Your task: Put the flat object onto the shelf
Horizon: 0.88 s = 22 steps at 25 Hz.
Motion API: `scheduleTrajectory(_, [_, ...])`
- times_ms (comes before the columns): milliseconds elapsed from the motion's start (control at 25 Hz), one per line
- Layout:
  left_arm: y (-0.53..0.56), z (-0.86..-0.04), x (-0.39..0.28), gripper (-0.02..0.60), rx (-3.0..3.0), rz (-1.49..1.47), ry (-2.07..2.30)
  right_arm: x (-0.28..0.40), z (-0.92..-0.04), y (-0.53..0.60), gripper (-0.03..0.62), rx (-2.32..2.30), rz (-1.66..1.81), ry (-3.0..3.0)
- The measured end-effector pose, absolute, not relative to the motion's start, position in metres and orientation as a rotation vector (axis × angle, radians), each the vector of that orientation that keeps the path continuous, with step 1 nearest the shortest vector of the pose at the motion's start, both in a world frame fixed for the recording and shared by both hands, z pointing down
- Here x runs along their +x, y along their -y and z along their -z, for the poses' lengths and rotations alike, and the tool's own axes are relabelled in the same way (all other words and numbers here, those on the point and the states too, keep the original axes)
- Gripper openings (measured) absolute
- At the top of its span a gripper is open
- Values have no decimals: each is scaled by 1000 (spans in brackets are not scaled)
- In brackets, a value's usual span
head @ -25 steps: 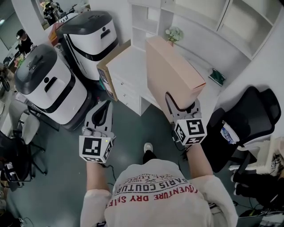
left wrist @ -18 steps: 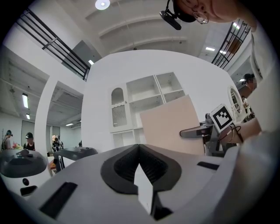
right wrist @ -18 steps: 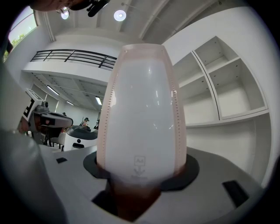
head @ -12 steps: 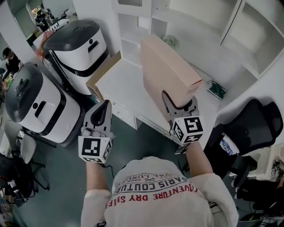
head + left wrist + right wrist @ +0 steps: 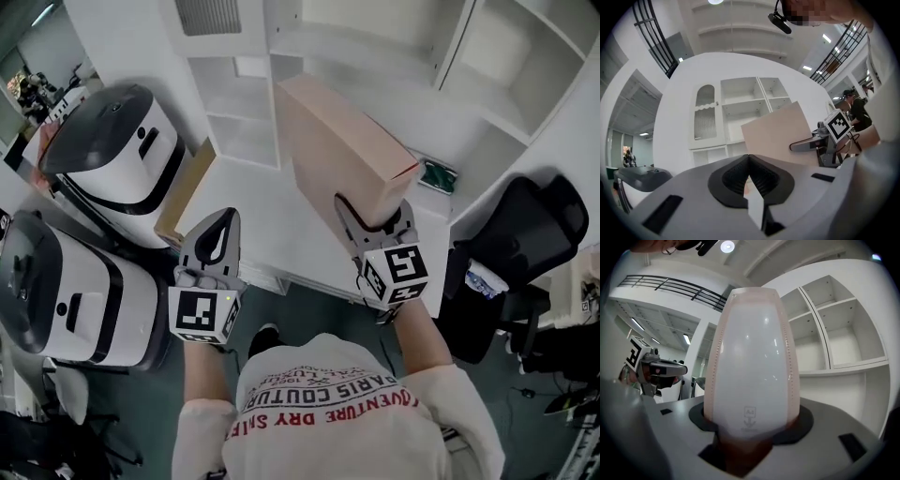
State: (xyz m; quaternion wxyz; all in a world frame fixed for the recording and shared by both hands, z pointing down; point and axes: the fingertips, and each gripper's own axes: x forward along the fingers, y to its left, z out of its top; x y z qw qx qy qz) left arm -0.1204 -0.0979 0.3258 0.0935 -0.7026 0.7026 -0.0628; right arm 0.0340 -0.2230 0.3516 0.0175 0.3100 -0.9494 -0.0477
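The flat object is a slim beige-pink box. My right gripper is shut on its near end and holds it tilted up toward the white shelf unit. In the right gripper view the box rises from between the jaws, with its glossy white narrow face toward the camera and open shelf compartments to its right. My left gripper hangs to the box's left, shut and with nothing in it. The left gripper view shows its closed jaws, the box and the shelf behind it.
Two white-and-grey machines stand at the left. A brown cardboard sheet leans against the white desk. A small green item lies on the desk's right end. A black office chair is at the right.
The person has stepped closer to the shelf. The box, still in the right gripper, has moved up and toward the shelf compartments. The left gripper has kept its place beside it.
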Motion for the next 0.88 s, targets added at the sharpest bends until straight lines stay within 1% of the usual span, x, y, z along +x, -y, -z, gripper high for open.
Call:
scheduleTrajectory(480, [173,-309,-179,12,-2398,106,-1661,-3,-317,252,297,1398,271,2656])
scheduleTrajectory(720, [182,-305,-188,12,-2487,79,-1491,-13,-271,254,298,1499,431,2440])
scheduleTrajectory(880, [185,-303,-189,12,-2525,46,-1413,-19,-240,260,301,1484,561,2259])
